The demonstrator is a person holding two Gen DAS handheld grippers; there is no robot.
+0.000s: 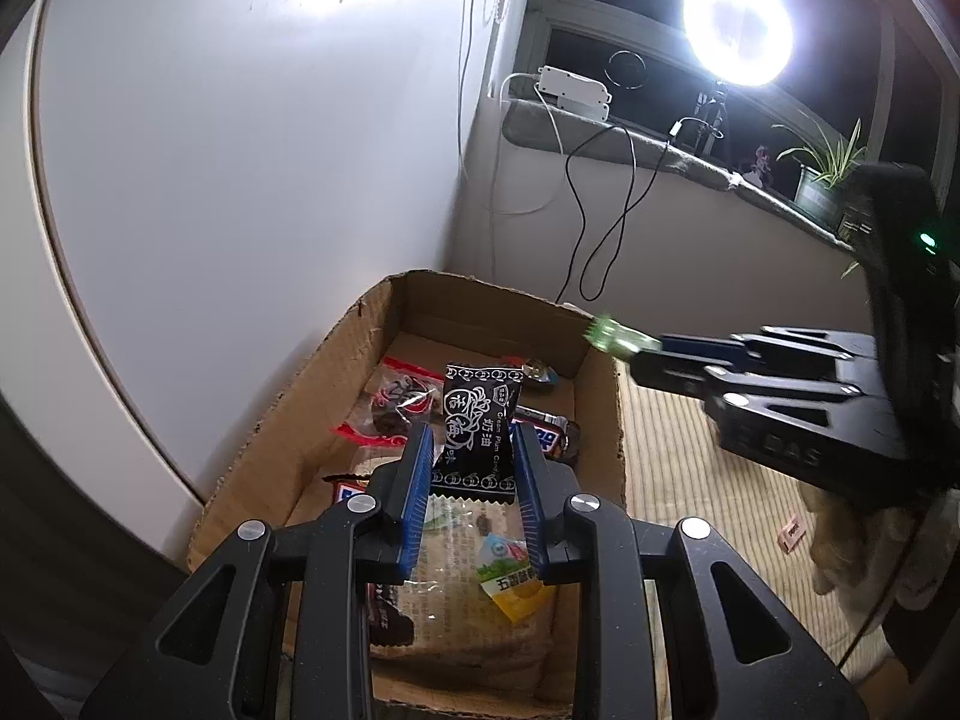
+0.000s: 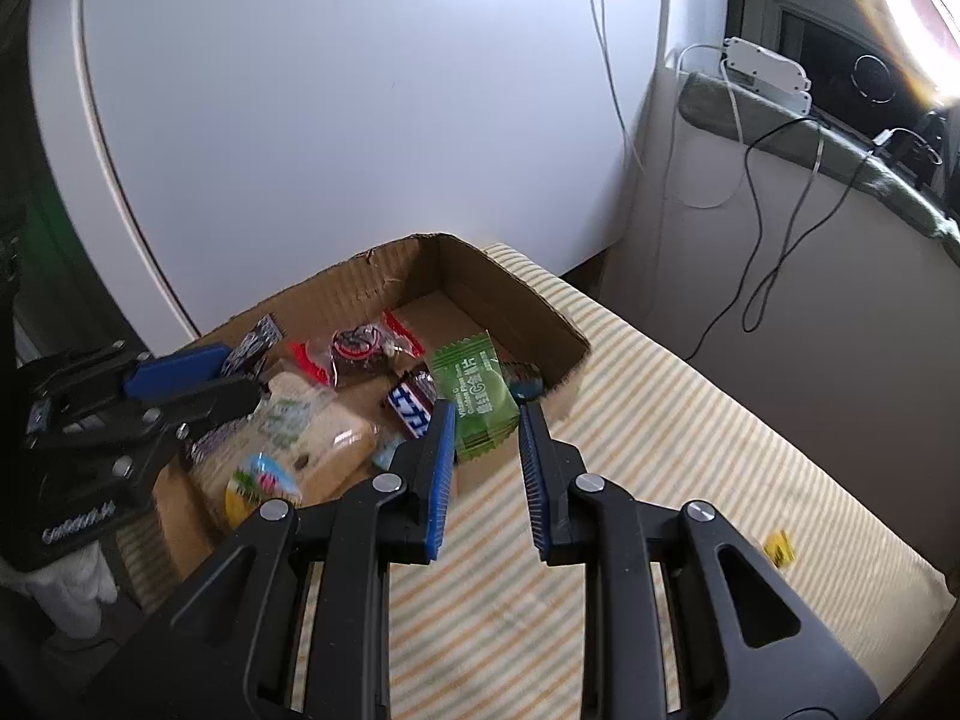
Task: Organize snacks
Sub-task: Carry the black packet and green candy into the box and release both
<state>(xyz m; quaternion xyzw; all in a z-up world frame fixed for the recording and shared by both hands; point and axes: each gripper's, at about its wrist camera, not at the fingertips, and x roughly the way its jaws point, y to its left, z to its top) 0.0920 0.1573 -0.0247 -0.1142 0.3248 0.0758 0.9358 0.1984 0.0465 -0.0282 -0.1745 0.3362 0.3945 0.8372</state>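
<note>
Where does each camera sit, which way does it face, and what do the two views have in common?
Left wrist: sits on the left gripper, looking down into the cardboard box; its fingers hold a black candy packet; the right gripper enters from the right.
Right wrist: sits on the right gripper, facing the box's near corner and the striped cloth; it holds a green packet; the left gripper shows at left.
Shared: the box, its snacks, the white wall.

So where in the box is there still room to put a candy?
The cardboard box has bare floor at its far end, between the back wall and the red-edged packet. The near end is crowded with the big bread packet and chocolate bars.
</note>
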